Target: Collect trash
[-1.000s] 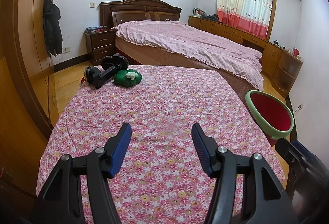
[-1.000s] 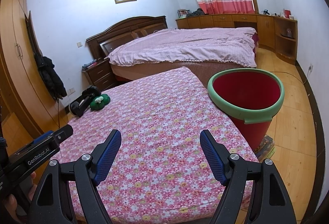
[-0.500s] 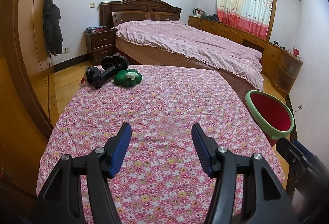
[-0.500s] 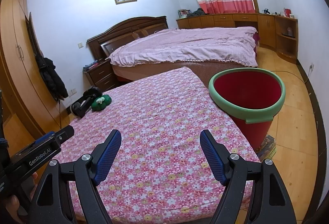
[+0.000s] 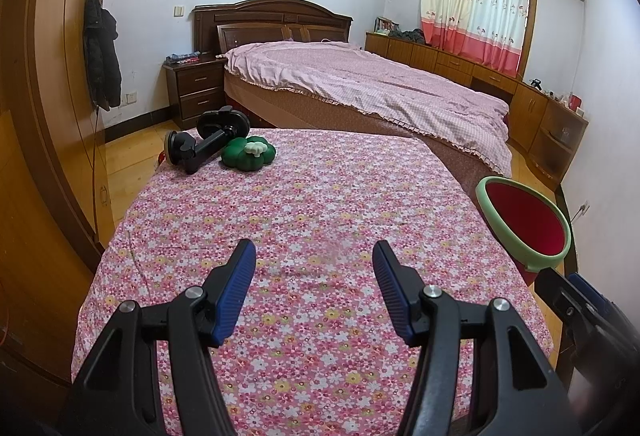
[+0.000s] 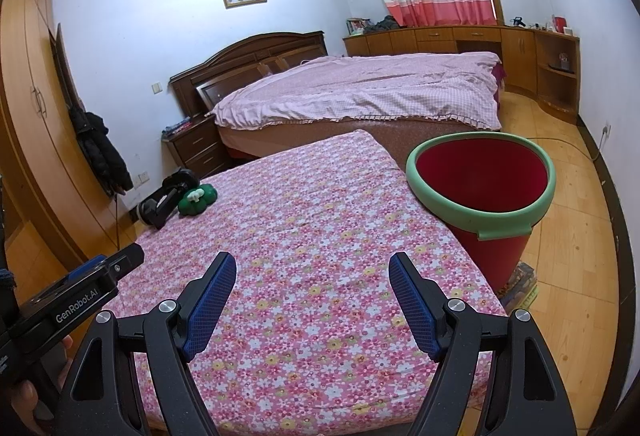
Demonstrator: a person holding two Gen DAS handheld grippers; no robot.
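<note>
At the far left corner of the flower-print counter lie the two things to be collected. The black clamp mount stretches out on its side, long axis running from the near left up toward the far right, its round cup end pointing toward the counter's left edge and its wider dark head toward the far edge. Touching it on the right sits the green flower-shaped toy, squat and round with a pale knob on top facing up. In the right wrist view the same pair shows small: mount and toy side by side at that far left corner.

Off the counter's right edge stands the red bin with its green rim, mouth open upward, close against that edge on the wooden floor; the left view catches it too.

Both tools hover over the near end of the counter, well apart from the pair. The left tool has its blue pads spread wide with nothing between them. The right tool is likewise spread wide and grips nothing.

Beyond the counter's far edge runs a bed under a pink cover.
</note>
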